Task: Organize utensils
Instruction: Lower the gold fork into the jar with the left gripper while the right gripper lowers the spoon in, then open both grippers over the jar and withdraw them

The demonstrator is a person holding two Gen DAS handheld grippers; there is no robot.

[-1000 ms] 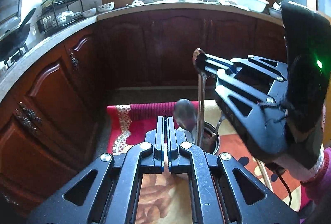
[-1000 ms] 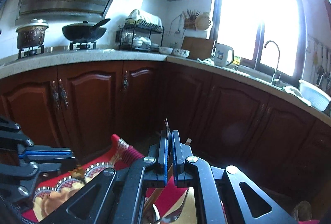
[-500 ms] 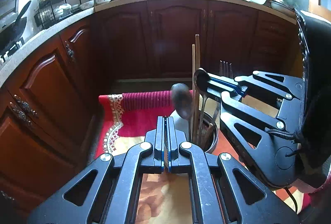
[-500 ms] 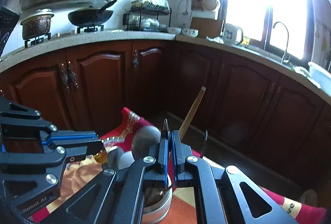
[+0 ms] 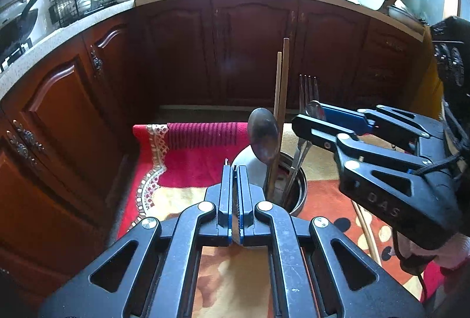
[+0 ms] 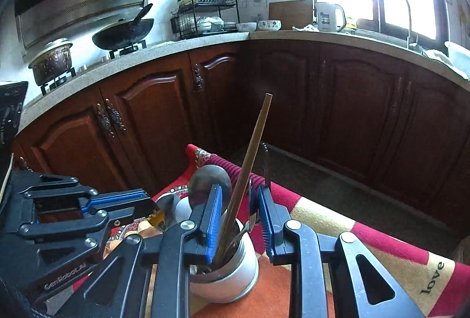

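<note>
Our right gripper [image 6: 239, 218] gapes wide around the round steel utensil cup [image 6: 232, 274]; at nine o'clock, our left gripper [image 5: 234, 186] sits pinched together, holding nothing we can see.

The right gripper [image 6: 239, 218], clamped shut half a second ago, now stands parted around the chopsticks [image 6: 249, 168] (leaning toward one o'clock).

White utensil cup [image 6: 235, 274] on patterned cloth [image 6: 337, 218], holding upright wooden chopsticks [image 5: 281, 100], fork [image 5: 307, 89], dark spoon [image 5: 263, 136]
</note>
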